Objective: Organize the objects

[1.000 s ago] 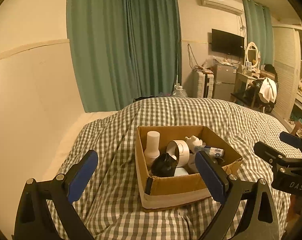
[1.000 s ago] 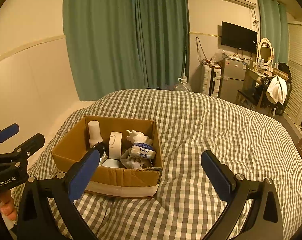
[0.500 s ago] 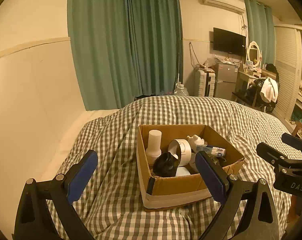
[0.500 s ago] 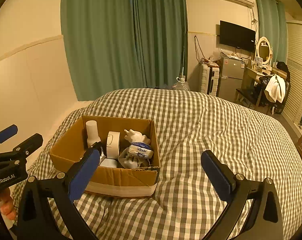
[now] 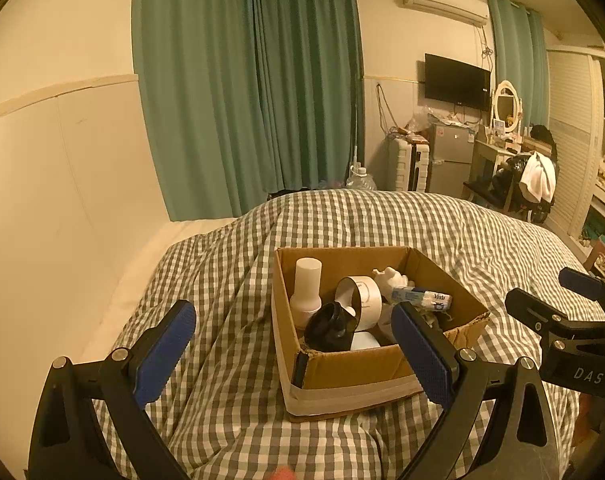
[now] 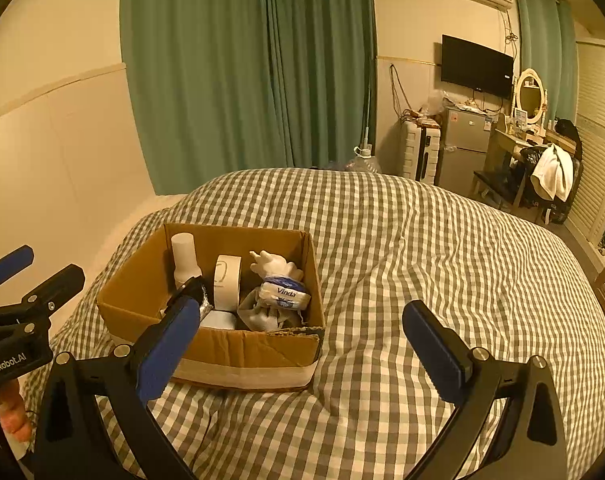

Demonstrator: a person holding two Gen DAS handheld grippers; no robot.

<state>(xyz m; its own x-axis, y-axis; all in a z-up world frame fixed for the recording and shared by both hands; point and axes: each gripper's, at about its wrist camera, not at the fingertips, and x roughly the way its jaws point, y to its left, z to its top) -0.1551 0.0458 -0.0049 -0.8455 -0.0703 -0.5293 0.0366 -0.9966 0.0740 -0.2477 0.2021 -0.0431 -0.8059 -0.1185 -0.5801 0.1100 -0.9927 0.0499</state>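
Note:
An open cardboard box point(image 5: 354, 368) point(image 6: 238, 346) sits on a checked bed. In it are a white bottle point(image 5: 307, 288) point(image 6: 184, 254), a roll of white tape point(image 5: 364, 296) point(image 6: 226, 280), a black object point(image 5: 328, 326), a white figure point(image 5: 390, 278) point(image 6: 274, 264) and a Vinda tissue pack point(image 5: 422, 296) point(image 6: 284, 294). My left gripper point(image 5: 294, 350) is open and empty, in front of the box's near left corner. My right gripper point(image 6: 302, 338) is open and empty, in front of the box's right side.
The checked duvet point(image 6: 422, 248) covers the bed to the right of the box. A cream wall point(image 5: 42, 180) runs along the left. Green curtains point(image 5: 242, 80), a suitcase, a fridge point(image 6: 462, 148) and a chair with clothes stand beyond the bed.
Both views have shifted slightly; the box sits a little lower and nearer in both. Both grippers stay open and empty.

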